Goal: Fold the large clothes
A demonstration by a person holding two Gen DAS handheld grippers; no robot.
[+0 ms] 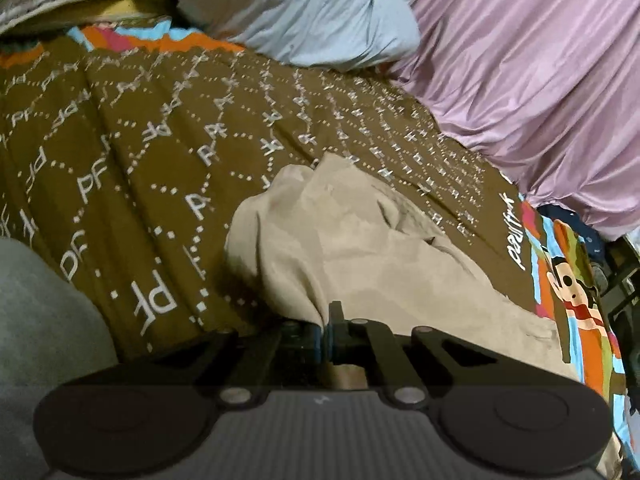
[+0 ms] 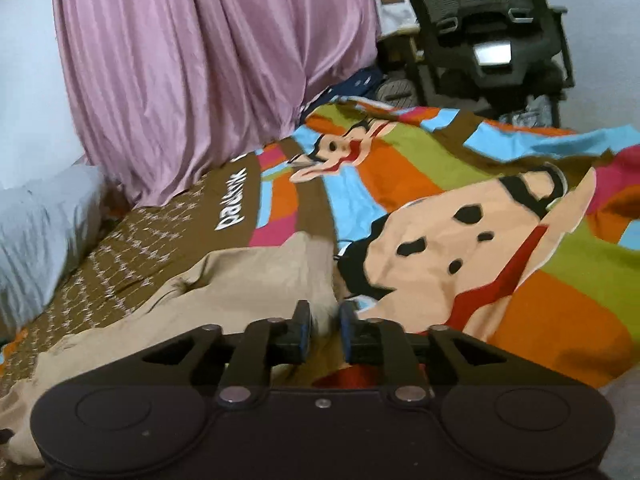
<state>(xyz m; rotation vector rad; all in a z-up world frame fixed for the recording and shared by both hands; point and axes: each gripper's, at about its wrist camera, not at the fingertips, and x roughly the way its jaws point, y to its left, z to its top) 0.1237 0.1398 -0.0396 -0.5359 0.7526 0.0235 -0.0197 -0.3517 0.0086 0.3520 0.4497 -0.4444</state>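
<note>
Left claw pinches the beige garment; right claw straddles its edge, parted.

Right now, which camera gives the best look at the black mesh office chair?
The right wrist view: the black mesh office chair stands beyond the colourful cartoon bedspread, showing its back and armrests. The left wrist view catches only a dark sliver of something at its right edge, too little to identify.

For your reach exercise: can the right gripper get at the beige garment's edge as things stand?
Probably yes. The right gripper is open with the beige garment bunched between its fingers, and nothing lies between them on the bedspread.
</note>
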